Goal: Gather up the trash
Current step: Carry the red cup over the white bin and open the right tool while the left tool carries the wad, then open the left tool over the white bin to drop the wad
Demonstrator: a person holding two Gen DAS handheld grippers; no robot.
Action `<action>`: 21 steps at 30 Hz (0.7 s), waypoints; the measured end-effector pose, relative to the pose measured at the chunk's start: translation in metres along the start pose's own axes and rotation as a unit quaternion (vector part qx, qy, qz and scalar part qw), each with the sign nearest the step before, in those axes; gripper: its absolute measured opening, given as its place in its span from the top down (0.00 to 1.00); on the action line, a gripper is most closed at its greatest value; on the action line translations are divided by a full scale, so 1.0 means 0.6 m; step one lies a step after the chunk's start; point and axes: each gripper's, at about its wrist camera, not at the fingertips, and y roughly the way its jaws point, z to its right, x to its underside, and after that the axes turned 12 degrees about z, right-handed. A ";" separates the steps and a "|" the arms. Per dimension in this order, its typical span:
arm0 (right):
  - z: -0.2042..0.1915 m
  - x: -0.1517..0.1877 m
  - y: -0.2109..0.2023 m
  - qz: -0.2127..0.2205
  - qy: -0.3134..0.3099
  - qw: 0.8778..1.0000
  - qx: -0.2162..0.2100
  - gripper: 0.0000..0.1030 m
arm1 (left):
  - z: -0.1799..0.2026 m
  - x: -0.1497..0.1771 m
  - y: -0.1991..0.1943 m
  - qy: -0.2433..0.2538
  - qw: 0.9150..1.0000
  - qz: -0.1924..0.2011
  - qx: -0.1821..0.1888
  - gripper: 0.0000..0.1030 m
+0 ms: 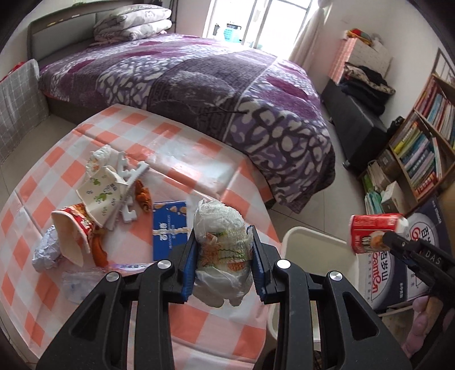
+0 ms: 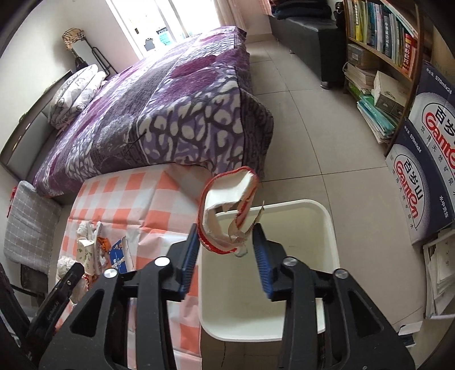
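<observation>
Beside the bed, a checked table (image 1: pixel 182 159) holds the trash. Over the white bin (image 2: pixel 327 224) the right gripper (image 2: pixel 224 250) has its jaws apart, the crushed red cup (image 2: pixel 227 210) loose between them, touching the left pad only; spreading wider should drop it cleanly. As far as can be seen the bin is empty. The left gripper (image 1: pixel 223 261) is clamped on a wadded wrapper (image 1: pixel 219 227) above the table edge and should carry it fully over the bin before letting go.

Daylight pouring in from the window (image 1: pixel 256 25) far beyond the fingers, blowing out to white glare. Softly lighting both views, casting only faint shadows. Bending hard at the fisheye edges, darkening in the corners. Blurring slightly on the cup (image 2: pixel 227 210) between the fingers.
</observation>
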 end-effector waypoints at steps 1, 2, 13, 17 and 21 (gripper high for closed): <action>0.010 -0.004 -0.004 0.005 0.007 1.000 0.005 0.41 | 0.014 0.005 0.003 0.005 1.000 -0.004 0.007 0.68; 0.017 -0.006 -0.007 0.010 0.012 1.000 0.008 0.39 | 0.026 0.011 0.007 0.010 1.000 -0.008 0.012 0.68; 0.115 -0.037 -0.028 0.029 0.069 0.997 0.024 0.33 | 0.153 0.070 0.037 0.058 0.994 -0.050 0.080 0.68; 0.146 -0.044 -0.032 0.033 0.085 0.995 0.029 0.30 | 0.191 0.086 0.046 0.068 0.989 -0.064 0.111 0.67; 0.172 -0.049 -0.038 0.039 0.104 0.993 0.034 0.26 | 0.221 0.097 0.053 0.063 0.982 -0.079 0.158 0.56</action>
